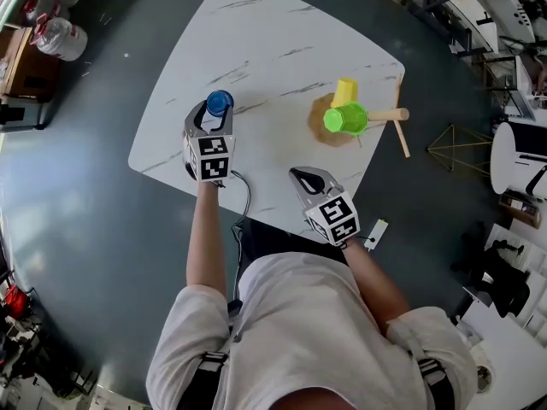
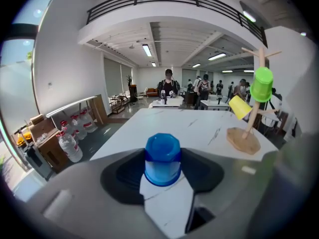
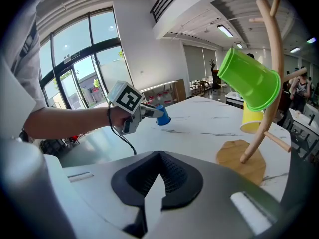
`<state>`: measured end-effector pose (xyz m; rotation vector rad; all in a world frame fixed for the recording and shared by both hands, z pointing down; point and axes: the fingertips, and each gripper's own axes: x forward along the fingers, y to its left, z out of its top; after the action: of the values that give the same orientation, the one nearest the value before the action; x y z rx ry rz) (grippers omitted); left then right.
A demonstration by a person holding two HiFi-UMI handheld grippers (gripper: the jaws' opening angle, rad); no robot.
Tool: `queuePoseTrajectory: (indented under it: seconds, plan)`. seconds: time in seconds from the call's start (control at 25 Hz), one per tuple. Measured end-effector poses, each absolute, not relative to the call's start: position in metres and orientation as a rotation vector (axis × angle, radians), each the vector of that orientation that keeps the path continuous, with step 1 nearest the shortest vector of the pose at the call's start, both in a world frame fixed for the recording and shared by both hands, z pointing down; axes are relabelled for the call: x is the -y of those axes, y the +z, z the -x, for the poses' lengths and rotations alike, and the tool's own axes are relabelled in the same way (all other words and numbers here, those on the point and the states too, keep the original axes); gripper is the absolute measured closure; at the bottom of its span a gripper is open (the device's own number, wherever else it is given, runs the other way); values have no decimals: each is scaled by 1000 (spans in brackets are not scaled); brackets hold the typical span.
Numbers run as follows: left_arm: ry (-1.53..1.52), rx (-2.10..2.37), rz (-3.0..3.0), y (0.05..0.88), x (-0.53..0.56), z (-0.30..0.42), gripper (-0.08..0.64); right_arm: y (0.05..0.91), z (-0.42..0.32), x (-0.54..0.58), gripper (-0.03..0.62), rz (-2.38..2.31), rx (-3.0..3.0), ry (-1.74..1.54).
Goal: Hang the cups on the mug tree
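My left gripper point(image 1: 219, 107) point(image 2: 162, 166) is shut on a blue cup point(image 1: 220, 102) point(image 2: 162, 158), its pads against the cup's sides. In the right gripper view the blue cup point(image 3: 162, 116) hangs tilted at that gripper's tip, just over the white marble table point(image 1: 256, 41). The wooden mug tree point(image 1: 389, 115) point(image 2: 243, 140) point(image 3: 264, 108) stands at the table's right side. It carries a green cup point(image 1: 345, 119) point(image 2: 261, 83) point(image 3: 249, 83) and a yellow cup point(image 1: 344, 91) point(image 2: 240, 106) point(image 3: 251, 118). My right gripper point(image 1: 299, 175) point(image 3: 159, 156) is shut and holds nothing, near the table's front edge.
Large water bottles point(image 1: 55, 32) point(image 2: 70, 143) and a cardboard box point(image 1: 21, 58) stand on the floor beyond the table's left edge. A yellow wire frame point(image 1: 466, 148) and white furniture are on the floor at the right. People and more tables are far behind.
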<state>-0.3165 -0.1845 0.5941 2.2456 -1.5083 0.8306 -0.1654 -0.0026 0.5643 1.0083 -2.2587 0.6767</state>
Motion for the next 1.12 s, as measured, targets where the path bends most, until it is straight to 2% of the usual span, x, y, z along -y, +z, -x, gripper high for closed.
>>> queuePoseTrajectory:
  seconds: [0.4,0.8,1.12]
  plan:
    - [784,1690,-2166,565,113,282,344,572,135,-26,594,-775,2358,626]
    - [699,1952,-2007,536,35,219,344,561,83,-42,594,-460,2476,438]
    - [627,1995,-2009,496,1,165,344,550,49,-56,594,-485,2482,460]
